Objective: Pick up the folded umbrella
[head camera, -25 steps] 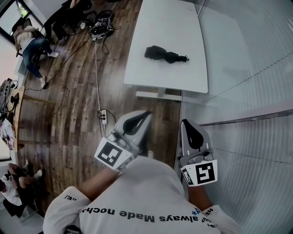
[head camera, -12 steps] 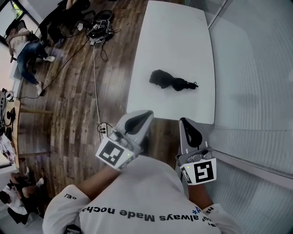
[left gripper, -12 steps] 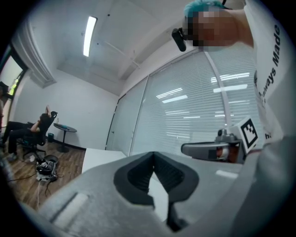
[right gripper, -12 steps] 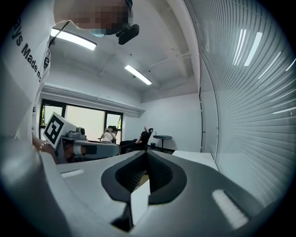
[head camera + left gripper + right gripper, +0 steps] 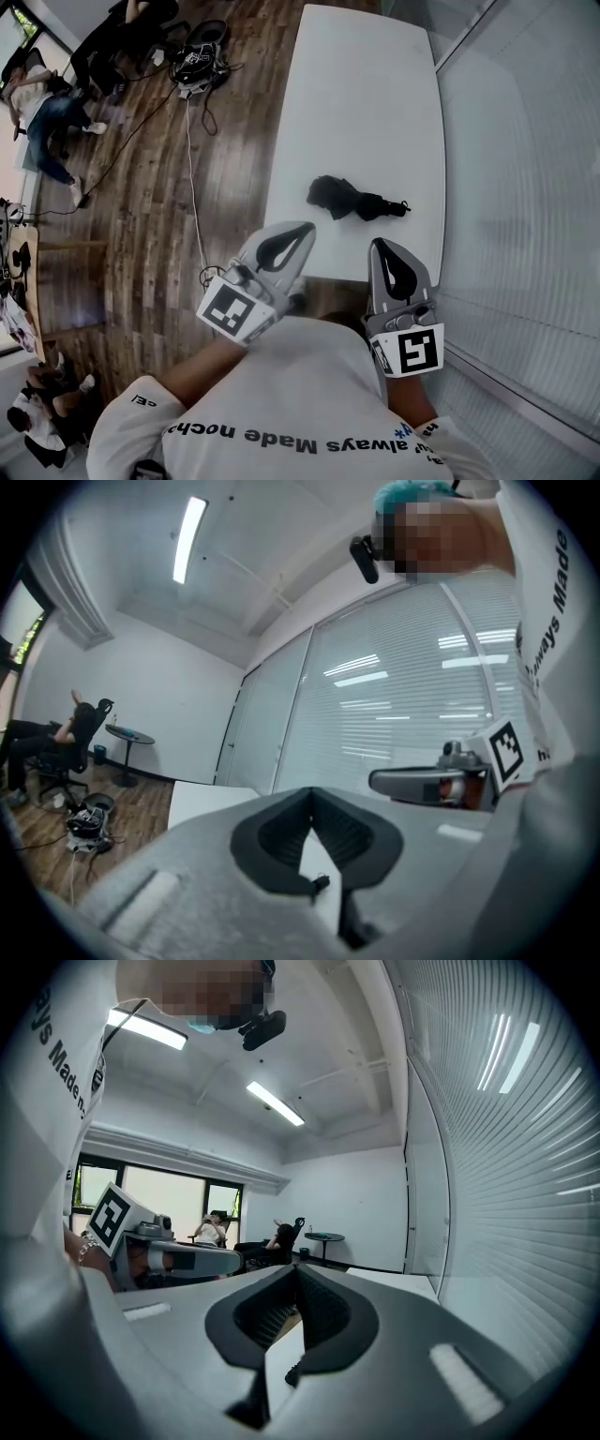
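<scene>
So, the folded umbrella (image 5: 356, 201) is black and lies on the white bench (image 5: 366, 84), at centre-right of the head view. It is near the lower end of the bench and closer to its right edge. Its loose fabric part is to the left, and the slim end w/ a small loop points right. Nothing touches it.

Just below it in the frame are both tools, each apart from it. The left gripper (image 5: 292, 236) has its fingers closed together at the tips, w/ nothing between them. Its own view shows only white bench through the hollow behind the tips. The right gripper (image 5: 384, 253) is the same: fingers pressed shut and empty.

The step in hand, I think, is the approach, i.e. before any grasp. The next move calls for opening the fingers of at least one gripper and bringing it forward and down over the umbrella. It should then close across the firm middle part, not on the loose fabric, which may slip out.

Writing: the person's white shirt (image 5: 300, 412) has dark print, upside down in the head view, approx. "always Made"; the rest I cannot read surely. The marker cubes (image 5: 228, 314) carry only square black-white patterns, no letters. No brand is readable on the umbrella.
</scene>
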Available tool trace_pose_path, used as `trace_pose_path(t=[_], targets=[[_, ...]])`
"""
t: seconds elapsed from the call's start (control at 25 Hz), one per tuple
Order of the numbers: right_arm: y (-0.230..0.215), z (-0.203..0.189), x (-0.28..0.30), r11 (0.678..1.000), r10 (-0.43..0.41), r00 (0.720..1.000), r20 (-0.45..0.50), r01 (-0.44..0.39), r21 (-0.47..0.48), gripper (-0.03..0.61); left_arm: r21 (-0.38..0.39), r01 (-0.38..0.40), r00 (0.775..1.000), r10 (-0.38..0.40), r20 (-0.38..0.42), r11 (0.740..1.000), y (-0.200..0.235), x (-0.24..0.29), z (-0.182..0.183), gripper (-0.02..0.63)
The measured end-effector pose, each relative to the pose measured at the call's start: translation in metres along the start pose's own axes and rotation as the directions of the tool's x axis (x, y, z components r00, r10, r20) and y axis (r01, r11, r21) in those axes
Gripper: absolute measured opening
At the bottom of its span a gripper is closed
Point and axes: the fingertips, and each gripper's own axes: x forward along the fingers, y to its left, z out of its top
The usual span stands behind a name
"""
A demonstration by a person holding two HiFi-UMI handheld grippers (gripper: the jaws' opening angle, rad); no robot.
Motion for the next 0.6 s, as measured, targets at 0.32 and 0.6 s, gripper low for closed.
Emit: trace_pose_path(t=[0.32,0.6], targets=[[-0.033,-0.003,-0.002,1.0,-0.012,1.0,-0.013,0.012,0.0,0.002,-0.008,0.004,1.0,-0.004,-0.018,1.0,-0.005,0.033,-0.003,0.003],[-0.06,-0.018,-0.006,0.997,0.054,0.998,-0.03,-0.055,-0.044,0.021,0.004,-0.035,0.999,0.035,-0.025,0.999,-0.015,0.061,-0.007,0.003]])
